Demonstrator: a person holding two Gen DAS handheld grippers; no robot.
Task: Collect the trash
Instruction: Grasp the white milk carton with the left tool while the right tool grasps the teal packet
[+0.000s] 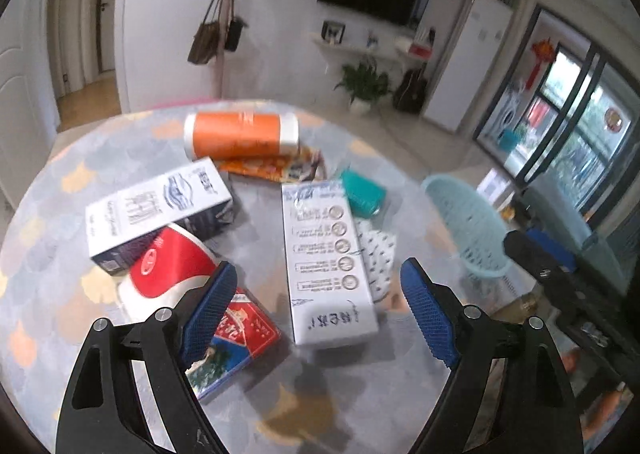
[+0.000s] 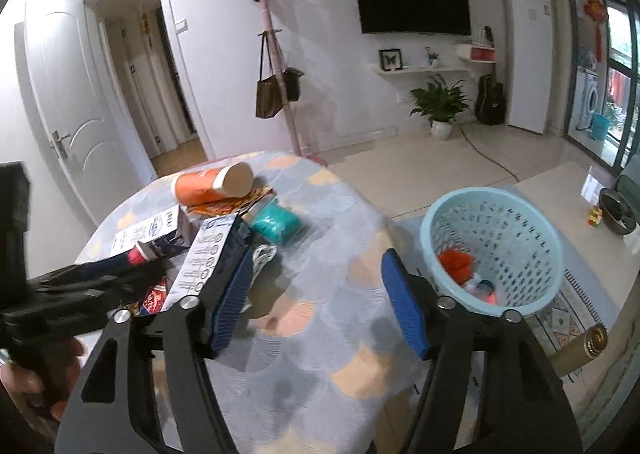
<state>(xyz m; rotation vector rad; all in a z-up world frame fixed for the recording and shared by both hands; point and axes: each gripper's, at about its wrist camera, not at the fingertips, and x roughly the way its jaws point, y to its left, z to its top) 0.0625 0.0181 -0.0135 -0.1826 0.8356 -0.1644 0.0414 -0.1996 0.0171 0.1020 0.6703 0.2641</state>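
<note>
Trash lies on a round table [image 1: 256, 394]: an orange canister [image 1: 240, 135], a white and dark box [image 1: 156, 210], a red and white cup [image 1: 168, 270], a red packet [image 1: 240, 338], a long white carton [image 1: 326, 262], a teal sponge [image 1: 362, 192] and a spotted wrapper [image 1: 378, 254]. My left gripper [image 1: 320, 314] is open above the carton's near end, empty. My right gripper [image 2: 316, 302] is open and empty over the table's right part [image 2: 320, 334]. The carton [image 2: 208, 254] and sponge [image 2: 276, 226] lie to its left. A light blue basket [image 2: 494, 250] holding some trash stands on the floor right of the table.
An orange foil wrapper [image 1: 276, 166] lies under the canister. The basket also shows in the left wrist view [image 1: 468, 230]. A pink coat stand [image 2: 276, 54] with bags, a potted plant [image 2: 440, 102] and a guitar [image 2: 490, 98] stand by the far wall. The left gripper's body [image 2: 60, 294] crosses the right wrist view.
</note>
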